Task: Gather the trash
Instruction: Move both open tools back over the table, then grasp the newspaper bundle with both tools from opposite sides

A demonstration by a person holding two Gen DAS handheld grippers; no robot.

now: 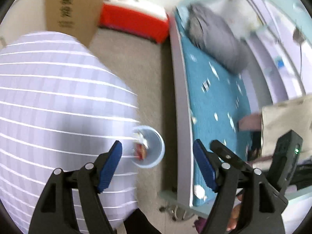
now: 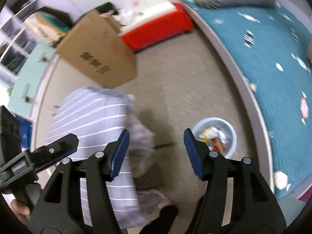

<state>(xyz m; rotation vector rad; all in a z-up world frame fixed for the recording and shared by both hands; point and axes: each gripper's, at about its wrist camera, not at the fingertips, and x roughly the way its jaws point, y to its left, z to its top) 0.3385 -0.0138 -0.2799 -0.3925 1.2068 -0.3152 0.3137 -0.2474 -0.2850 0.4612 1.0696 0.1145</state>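
A small pale-blue bin (image 1: 151, 147) stands on the beige carpet beside the bed, with red and white wrappers inside. It also shows in the right wrist view (image 2: 217, 136), holding several crumpled wrappers. My left gripper (image 1: 158, 164) is open and empty, high above the bin. My right gripper (image 2: 156, 153) is open and empty, above the floor just left of the bin. The other gripper's black body shows at the right edge of the left wrist view (image 1: 286, 159) and the left edge of the right wrist view (image 2: 39, 156). Both views are motion-blurred.
A striped lilac garment (image 1: 54, 117) fills the left; it also shows in the right wrist view (image 2: 91, 136). A bed with a teal cover (image 1: 212, 101) and grey pillow (image 1: 214, 37) lies right. A cardboard box (image 2: 99, 56) and red box (image 2: 158, 31) stand behind.
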